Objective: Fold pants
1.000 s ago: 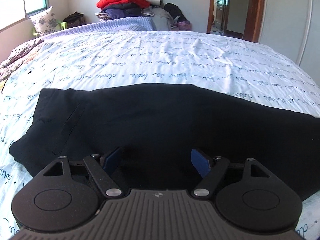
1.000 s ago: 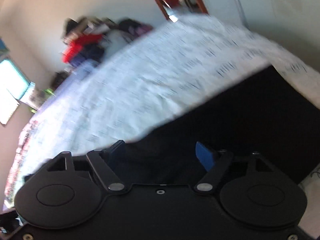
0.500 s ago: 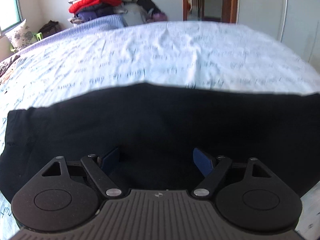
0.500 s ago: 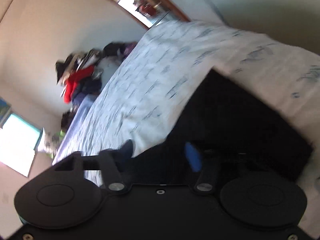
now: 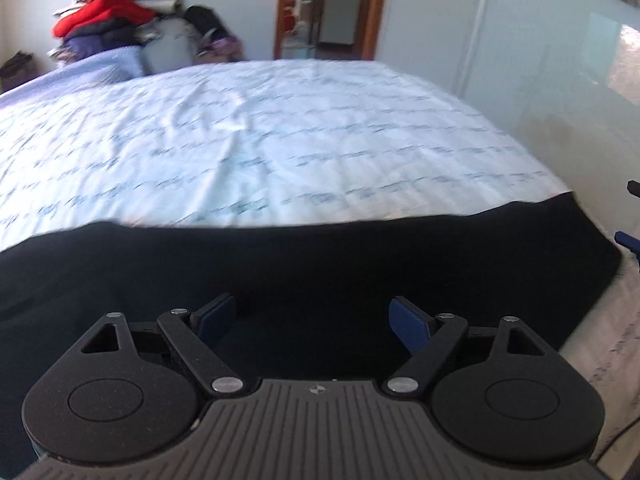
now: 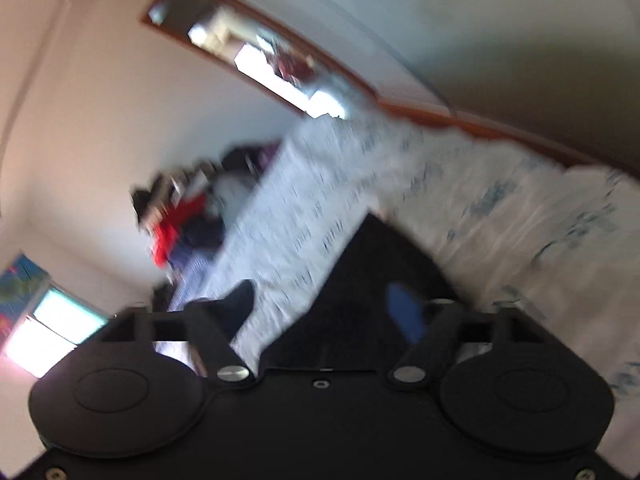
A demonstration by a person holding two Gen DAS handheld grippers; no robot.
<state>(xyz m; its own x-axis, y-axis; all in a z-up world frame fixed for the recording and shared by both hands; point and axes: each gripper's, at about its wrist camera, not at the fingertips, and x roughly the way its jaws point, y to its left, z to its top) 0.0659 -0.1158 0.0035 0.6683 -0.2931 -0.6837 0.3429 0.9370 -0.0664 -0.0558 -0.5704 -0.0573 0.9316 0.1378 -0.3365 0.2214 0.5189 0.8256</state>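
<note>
Black pants (image 5: 320, 264) lie flat across the near edge of the bed, their leg end at the right corner. My left gripper (image 5: 310, 320) is open and empty, just above the middle of the pants. My right gripper (image 6: 326, 308) is open, rolled steeply sideways, over the corner of the leg end (image 6: 372, 264); this view is blurred. The tips of the right gripper's fingers (image 5: 628, 240) show at the right edge of the left wrist view, beside the leg end.
The bed (image 5: 260, 132) has a white sheet printed with blue script. A pile of clothes (image 5: 108, 20) is stacked beyond its far side. A doorway (image 5: 324, 8) and a white wardrobe (image 5: 540, 40) stand at the right, close to the bed's edge.
My left gripper has moved right along the pants, from the waist end toward the leg end. My right gripper has rolled sideways and swung to the corner of the leg end. Both stayed open.
</note>
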